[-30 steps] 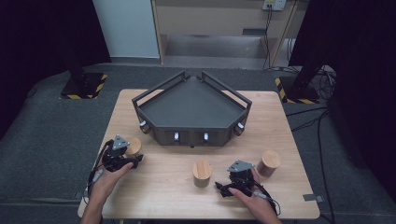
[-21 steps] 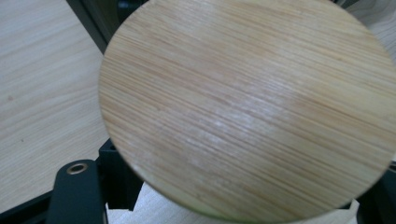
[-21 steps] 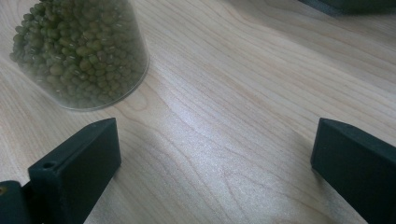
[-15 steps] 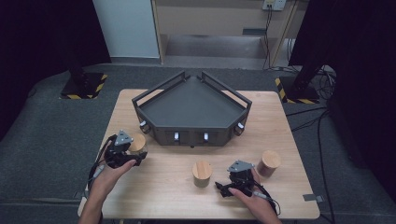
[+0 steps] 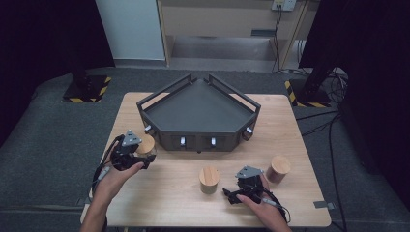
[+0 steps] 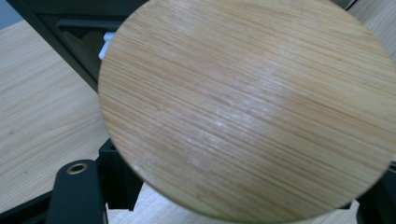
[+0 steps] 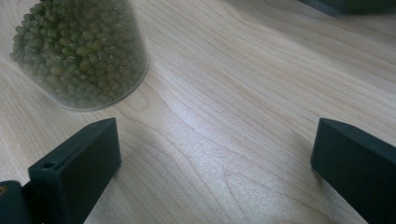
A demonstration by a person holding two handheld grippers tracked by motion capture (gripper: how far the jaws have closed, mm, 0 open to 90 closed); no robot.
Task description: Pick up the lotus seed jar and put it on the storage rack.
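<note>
A jar with a round wooden lid (image 5: 146,143) is clamped in my left gripper (image 5: 144,153), which is shut on it and holds it a little above the table near the tray's left front corner. In the left gripper view that lid (image 6: 247,107) sits very close, with the black jaws at the bottom corners on either side of it. My right gripper (image 5: 231,193) rests low over the table's front right, open, with bare wood between its jaws (image 7: 215,158). A glass jar of green beans (image 7: 79,51) stands just beyond its left jaw, apart from it; this is the middle jar (image 5: 209,180).
A dark five-sided tray (image 5: 198,141) with raised rails sits at the table's middle back. A third wooden-lidded jar (image 5: 279,168) with brownish contents stands to the right of my right hand. Light wooden table (image 5: 169,193); dark floor and cables around.
My left gripper has lifted the jar and carried it slightly towards the tray. The right gripper has kept still.
</note>
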